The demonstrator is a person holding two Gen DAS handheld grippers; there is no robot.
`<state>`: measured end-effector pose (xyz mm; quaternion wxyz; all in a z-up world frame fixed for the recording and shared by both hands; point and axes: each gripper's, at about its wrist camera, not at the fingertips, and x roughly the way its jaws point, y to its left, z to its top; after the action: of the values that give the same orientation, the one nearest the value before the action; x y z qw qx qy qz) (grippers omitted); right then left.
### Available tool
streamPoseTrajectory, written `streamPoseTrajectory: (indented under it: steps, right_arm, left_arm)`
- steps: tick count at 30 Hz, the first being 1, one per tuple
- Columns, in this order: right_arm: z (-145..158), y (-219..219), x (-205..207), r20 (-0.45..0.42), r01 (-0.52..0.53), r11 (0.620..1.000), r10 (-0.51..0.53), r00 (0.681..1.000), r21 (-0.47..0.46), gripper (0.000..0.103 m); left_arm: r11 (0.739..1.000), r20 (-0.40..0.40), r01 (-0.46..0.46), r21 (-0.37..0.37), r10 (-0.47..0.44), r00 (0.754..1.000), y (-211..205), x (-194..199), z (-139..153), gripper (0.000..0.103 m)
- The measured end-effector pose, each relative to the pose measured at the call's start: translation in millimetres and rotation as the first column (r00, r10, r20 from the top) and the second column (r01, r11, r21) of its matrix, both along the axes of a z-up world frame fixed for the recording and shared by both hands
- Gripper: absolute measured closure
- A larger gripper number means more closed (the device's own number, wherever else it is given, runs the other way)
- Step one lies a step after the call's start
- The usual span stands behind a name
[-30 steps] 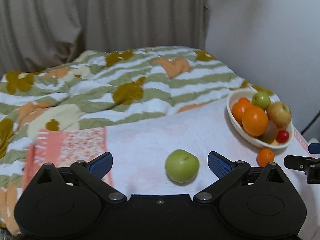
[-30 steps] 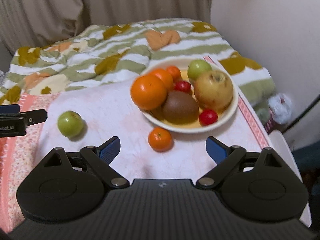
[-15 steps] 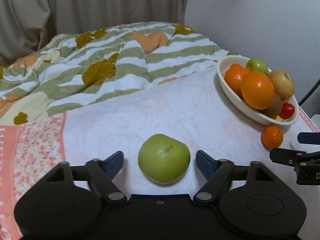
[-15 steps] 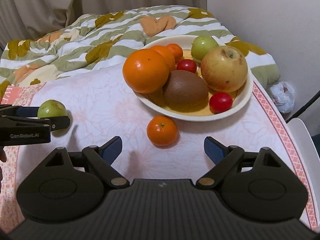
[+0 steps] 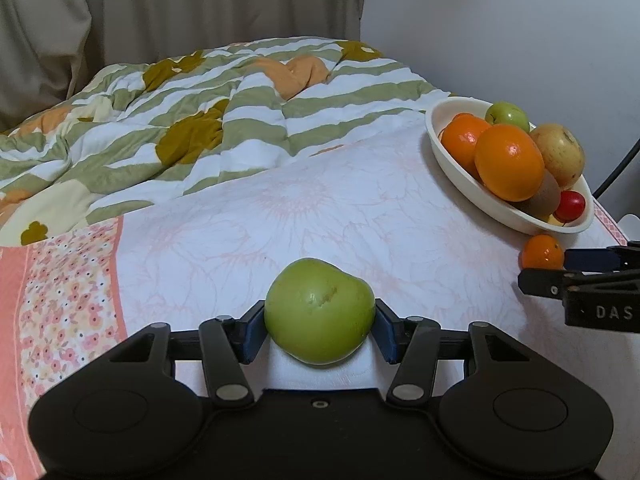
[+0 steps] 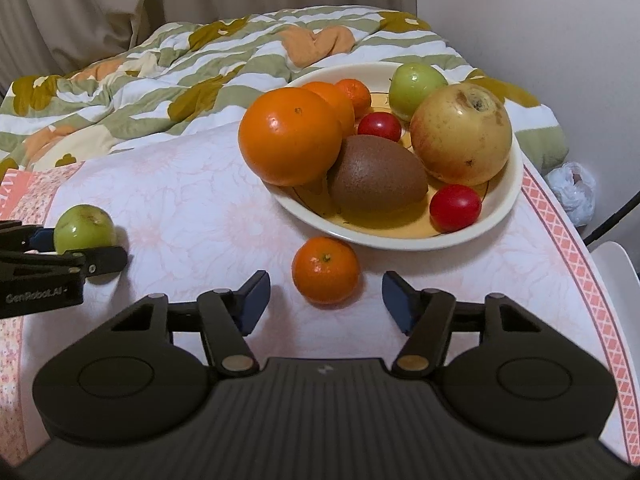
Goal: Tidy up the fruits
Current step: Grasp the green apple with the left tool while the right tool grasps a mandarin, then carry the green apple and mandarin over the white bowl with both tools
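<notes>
My left gripper (image 5: 319, 326) is shut on a green apple (image 5: 319, 316) that rests on the pale floral cloth (image 5: 320, 208); the same apple shows in the right wrist view (image 6: 82, 230). My right gripper (image 6: 325, 304) is open, with a small mandarin (image 6: 325, 270) lying just ahead between its fingers; the mandarin also shows in the left wrist view (image 5: 542, 251). A cream bowl (image 6: 508, 200) behind it holds oranges, a kiwi, a yellow apple, a green apple and red fruits.
A striped green and white quilt (image 5: 224, 96) lies bunched behind the cloth. A wall (image 5: 520, 20) stands at the right and a curtain (image 5: 160, 8) at the back. A white plastic bag (image 6: 572, 192) lies beyond the table's right edge.
My left gripper moved up to the green apple and closed on it. My right gripper moved nearer the mandarin and narrowed a little, still open.
</notes>
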<state>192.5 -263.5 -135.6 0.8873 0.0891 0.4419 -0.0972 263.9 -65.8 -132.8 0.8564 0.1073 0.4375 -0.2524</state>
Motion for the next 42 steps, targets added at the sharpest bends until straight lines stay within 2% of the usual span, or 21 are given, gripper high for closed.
streamPoseTrajectory:
  steps: [5, 8, 10, 11, 20, 35, 42]
  right_arm:
    - [-1.8, 0.2, 3.8, 0.005, -0.005, 1.0, 0.005, 1.0, -0.01, 0.034]
    - [-2.0, -0.3, 5.1, 0.014, -0.005, 1.0, 0.005, 1.0, -0.02, 0.034]
    - [-2.3, -0.6, 5.0, 0.018, -0.002, 1.0, 0.002, 1.0, -0.025, 0.04]
    - [-2.5, -0.6, 5.0, 0.018, -0.004, 1.0, 0.005, 1.0, -0.024, 0.051]
    - [13.6, 1.0, -10.4, 0.046, -0.015, 1.0, 0.016, 0.999, -0.02, 0.05]
    - [75.2, 3.7, -67.6, 0.128, -0.015, 1.0, 0.016, 0.992, -0.009, 0.05]
    - [102.2, -10.7, -95.1, 0.16, 0.0, 1.0, 0.001, 0.987, -0.005, 0.05]
  left_arm:
    - [1.0, 0.011, -0.002, -0.009, 0.002, 1.0, 2.0, -4.1, 2.3, 0.045]
    - [1.0, 0.021, -0.003, -0.014, 0.004, 1.0, 3.4, -5.7, 5.4, 0.045]
    - [1.0, 0.029, -0.005, -0.016, 0.005, 1.0, 4.3, -7.3, 8.4, 0.045]
    - [1.0, 0.033, -0.005, -0.018, 0.006, 0.999, 5.1, -8.3, 9.6, 0.045]
    - [0.999, 0.079, -0.021, -0.041, 0.025, 0.997, 8.6, -24.6, 32.9, 0.045]
    - [0.994, 0.158, -0.036, -0.103, 0.052, 0.986, 4.0, -71.6, 83.3, 0.045]
    - [0.991, 0.183, -0.024, -0.132, 0.049, 0.982, -13.9, -90.6, 104.5, 0.045]
